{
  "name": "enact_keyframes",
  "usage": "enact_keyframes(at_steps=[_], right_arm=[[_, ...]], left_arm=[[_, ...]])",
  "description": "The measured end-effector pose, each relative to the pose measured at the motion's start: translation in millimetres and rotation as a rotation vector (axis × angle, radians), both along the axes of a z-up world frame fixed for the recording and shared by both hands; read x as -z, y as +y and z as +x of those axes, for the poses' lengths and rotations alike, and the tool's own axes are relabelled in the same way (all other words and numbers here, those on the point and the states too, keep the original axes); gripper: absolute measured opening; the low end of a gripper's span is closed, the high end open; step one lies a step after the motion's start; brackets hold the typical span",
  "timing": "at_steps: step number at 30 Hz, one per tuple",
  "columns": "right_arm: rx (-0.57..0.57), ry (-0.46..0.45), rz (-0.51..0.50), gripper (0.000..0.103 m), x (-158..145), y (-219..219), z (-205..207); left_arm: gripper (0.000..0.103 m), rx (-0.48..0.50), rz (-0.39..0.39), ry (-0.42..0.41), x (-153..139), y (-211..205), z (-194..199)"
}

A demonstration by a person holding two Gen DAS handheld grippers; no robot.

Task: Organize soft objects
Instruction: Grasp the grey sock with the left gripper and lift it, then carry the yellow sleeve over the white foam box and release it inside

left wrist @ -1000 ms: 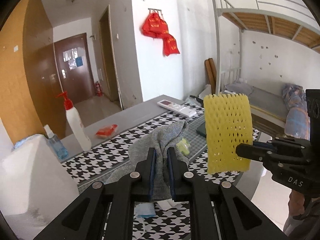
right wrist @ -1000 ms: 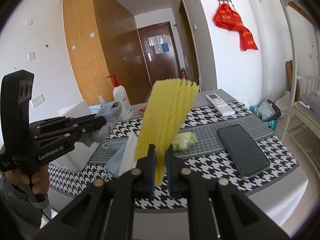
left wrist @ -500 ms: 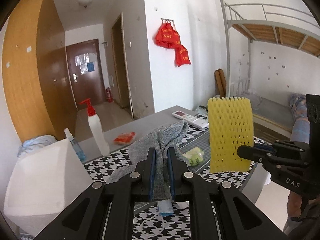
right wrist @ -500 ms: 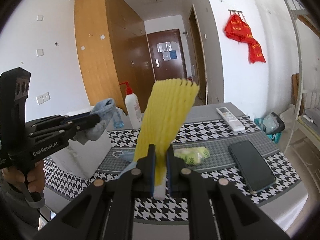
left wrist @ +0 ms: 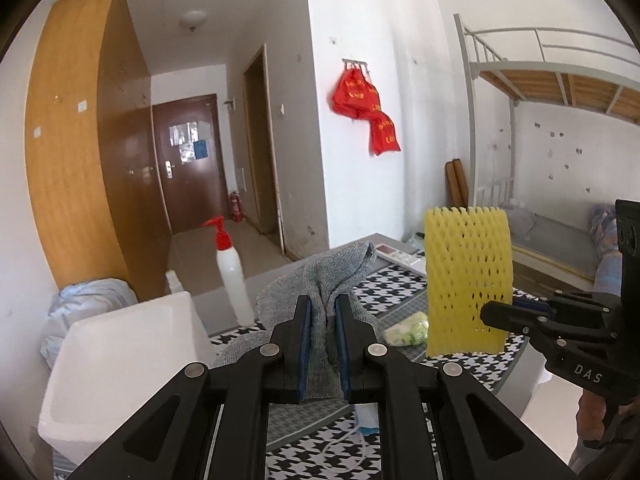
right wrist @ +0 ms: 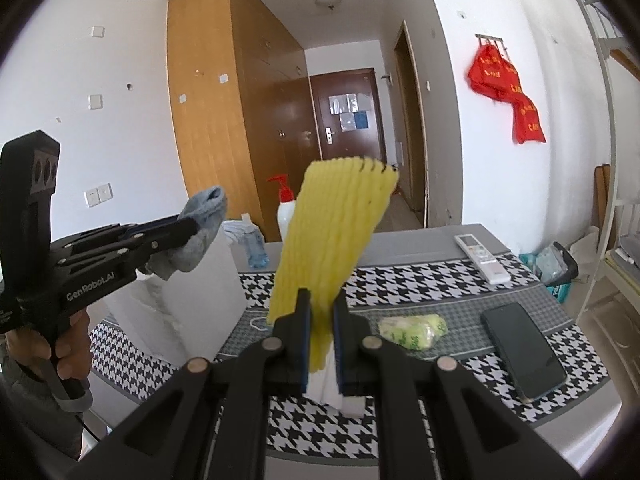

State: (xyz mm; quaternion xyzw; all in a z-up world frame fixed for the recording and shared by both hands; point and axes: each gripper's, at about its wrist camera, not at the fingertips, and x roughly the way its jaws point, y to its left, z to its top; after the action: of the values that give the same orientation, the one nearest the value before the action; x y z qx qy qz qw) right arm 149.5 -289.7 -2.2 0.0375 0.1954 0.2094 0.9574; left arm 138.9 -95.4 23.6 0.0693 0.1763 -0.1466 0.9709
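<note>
A grey sock point(left wrist: 320, 280) is clamped in the left gripper point(left wrist: 323, 316) above the white foam box point(left wrist: 120, 344); a yellow foam net point(right wrist: 336, 240) is gripped by the right gripper point(right wrist: 320, 320) over the bench point(right wrist: 440, 280).

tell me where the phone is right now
In the right wrist view the phone lies flat on the houndstooth cloth at the right, beside the green packet.

grey sock point(left wrist: 320, 280), yellow foam net point(left wrist: 466, 276), houndstooth tablecloth point(right wrist: 420, 280)
</note>
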Motion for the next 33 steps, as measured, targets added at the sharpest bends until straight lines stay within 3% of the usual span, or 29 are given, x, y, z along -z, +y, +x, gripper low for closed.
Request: enact_keyframes(at_steps=[33], right_arm=[[-0.166,-0.034,-0.020,0.013,-25,82,18]], left_arm=[[0.013,-0.234,-0.034,-0.127,-26,83,-22]])
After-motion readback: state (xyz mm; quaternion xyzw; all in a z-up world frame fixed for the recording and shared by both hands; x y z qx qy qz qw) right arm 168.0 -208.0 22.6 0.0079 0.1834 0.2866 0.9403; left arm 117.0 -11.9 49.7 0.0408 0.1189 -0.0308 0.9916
